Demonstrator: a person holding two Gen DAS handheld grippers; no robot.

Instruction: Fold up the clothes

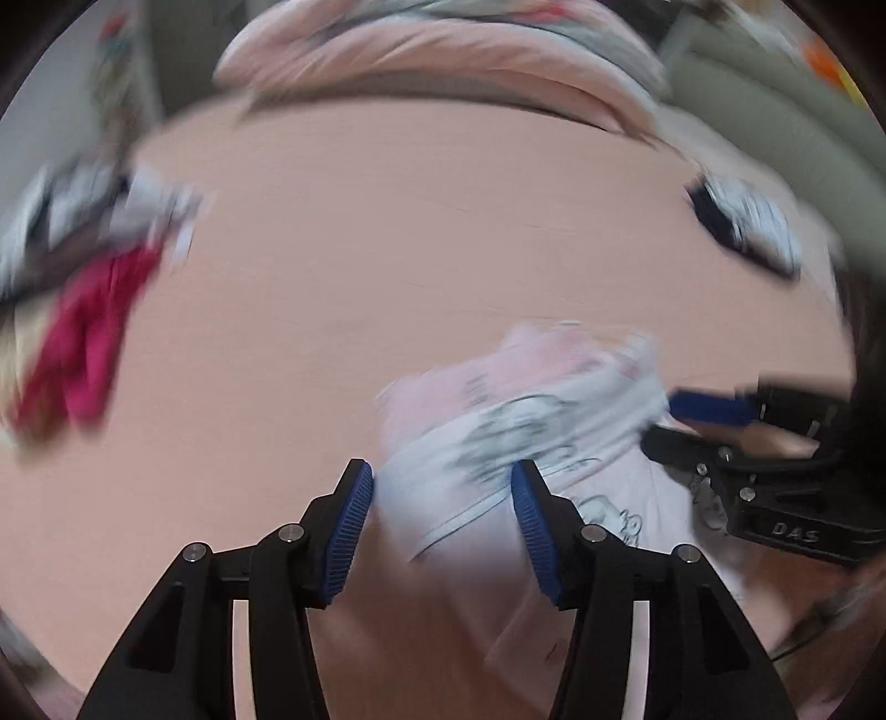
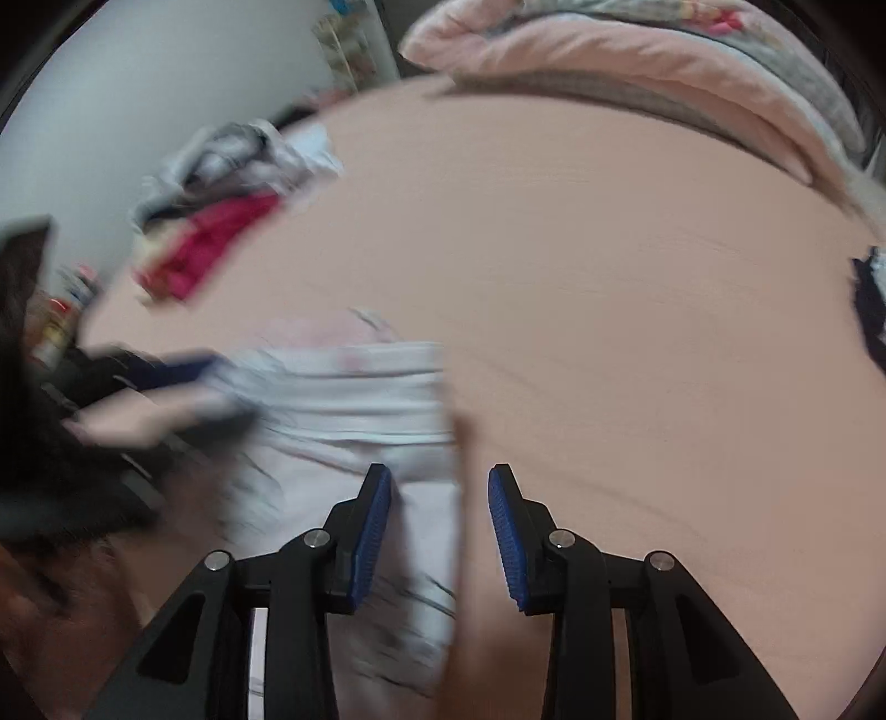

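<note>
A pale pink garment (image 1: pixel 526 399) with black line drawings lies bunched on the peach bed sheet (image 1: pixel 387 249). My left gripper (image 1: pixel 442 471) points down at its near fold, jaws apart, with cloth between the blue pads and no visible pinch. In the right wrist view the same garment (image 2: pixel 354 387) spreads to the left, and its right edge runs between the parted jaws of my right gripper (image 2: pixel 438 471), which is open. The right gripper (image 1: pixel 662 421) also shows at the garment's right end, and the left gripper (image 2: pixel 232 387) at its left end. Both views are motion-blurred.
A loose pile of clothes with a magenta piece (image 1: pixel 83 343) (image 2: pixel 210 243) lies at the sheet's left edge. A dark and white folded item (image 1: pixel 747 227) (image 2: pixel 869 310) sits to the right. A rolled pink quilt (image 1: pixel 432 50) (image 2: pixel 609 50) lines the far side.
</note>
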